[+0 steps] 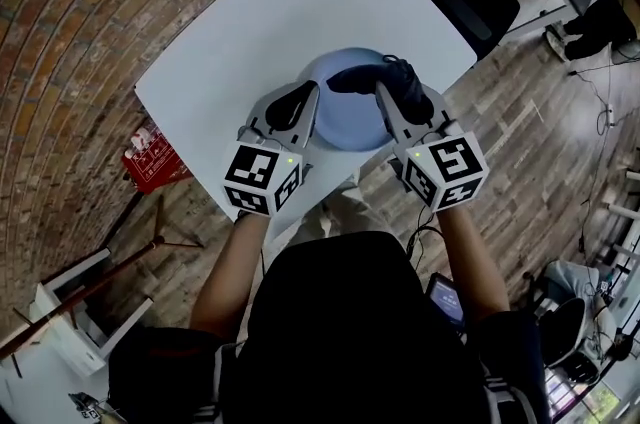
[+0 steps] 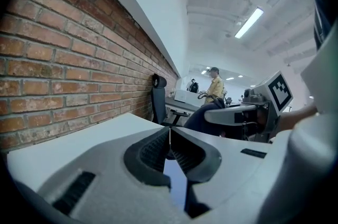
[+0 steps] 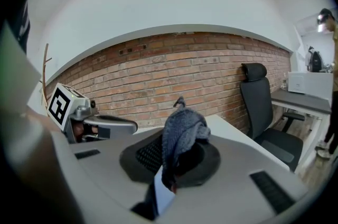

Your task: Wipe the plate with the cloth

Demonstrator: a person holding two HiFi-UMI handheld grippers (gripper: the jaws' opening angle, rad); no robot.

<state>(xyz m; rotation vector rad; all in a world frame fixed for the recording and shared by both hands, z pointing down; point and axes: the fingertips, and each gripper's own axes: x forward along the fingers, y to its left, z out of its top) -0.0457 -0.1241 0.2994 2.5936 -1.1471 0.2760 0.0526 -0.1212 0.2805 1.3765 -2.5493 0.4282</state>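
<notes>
A light blue plate [image 1: 350, 117] is held over the near side of the white table [image 1: 250, 22]. My left gripper [image 1: 300, 102] is shut on the plate's left rim. In the left gripper view the thin rim sits pinched between the jaws, and the blue plate [image 2: 175, 186] shows below them. My right gripper [image 1: 385, 90] is shut on a dark grey cloth [image 1: 402, 77] over the plate's right rim. In the right gripper view the cloth [image 3: 182, 130] bunches up out of the jaws, with a sliver of the plate [image 3: 162, 194] under it. The left gripper [image 3: 100, 125] shows across the plate.
A brick wall [image 3: 174, 75] runs behind the table. A black office chair [image 1: 480, 2] stands at the table's far right. A red packet [image 1: 150, 152] lies on the floor to the left. A person in yellow [image 2: 214, 85] stands far off by desks.
</notes>
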